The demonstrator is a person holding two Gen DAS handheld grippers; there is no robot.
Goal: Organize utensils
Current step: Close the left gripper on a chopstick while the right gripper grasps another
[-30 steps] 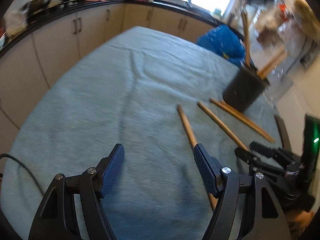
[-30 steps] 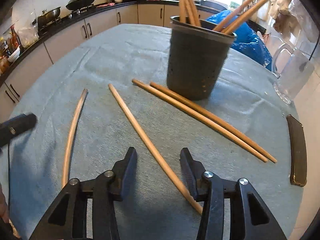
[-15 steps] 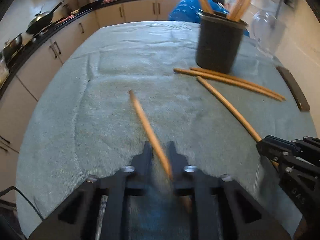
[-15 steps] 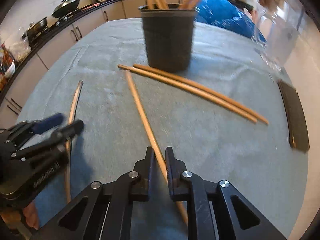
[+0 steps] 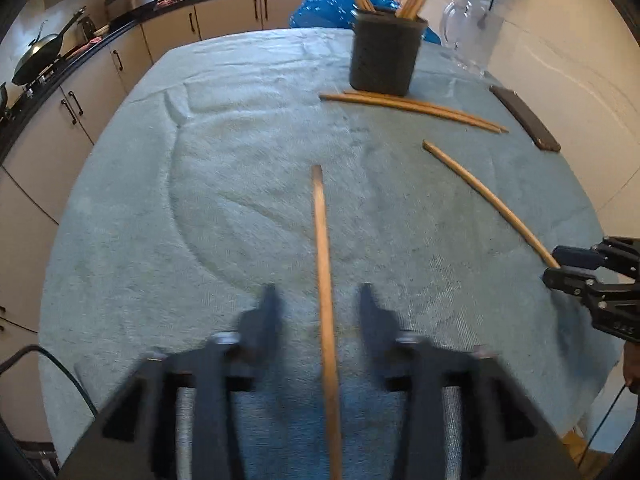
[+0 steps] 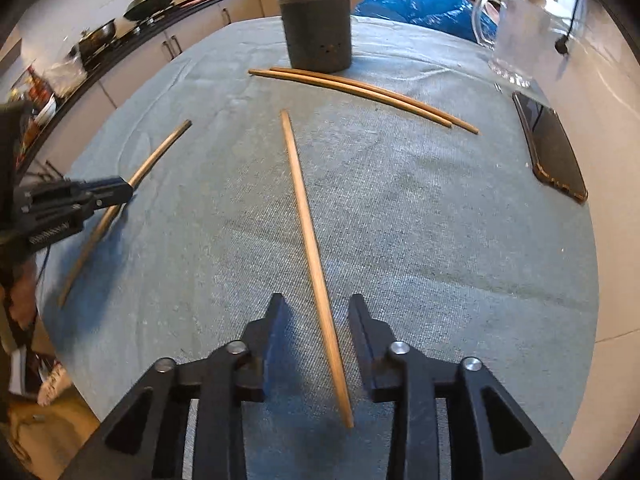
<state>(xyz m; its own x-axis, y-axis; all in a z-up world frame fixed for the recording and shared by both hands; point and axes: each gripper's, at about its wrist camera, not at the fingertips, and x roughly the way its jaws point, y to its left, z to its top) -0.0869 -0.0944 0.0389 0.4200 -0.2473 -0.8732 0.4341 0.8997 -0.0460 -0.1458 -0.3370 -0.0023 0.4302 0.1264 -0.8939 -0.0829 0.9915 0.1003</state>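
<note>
A dark utensil holder (image 5: 385, 56) with several wooden sticks in it stands at the far end of the table; it also shows in the right wrist view (image 6: 316, 32). Two wooden sticks (image 5: 416, 107) lie side by side in front of it. My left gripper (image 5: 318, 304) is open, with one wooden stick (image 5: 322, 248) lying on the cloth between its jaws. My right gripper (image 6: 316, 312) is open, with another wooden stick (image 6: 308, 232) lying between its jaws. Each gripper shows at the edge of the other's view.
The table is covered with a grey-blue cloth (image 5: 224, 168). A dark phone (image 6: 554, 148) lies near the right edge, a glass jug (image 6: 516, 36) stands behind it, and a blue bag (image 6: 416, 0) sits beyond the holder. Kitchen cabinets run along the left.
Both grippers were shut on their sticks half a second ago. Now both jaws have opened, the sticks lie on the cloth, and both grippers have pulled back a little.
</note>
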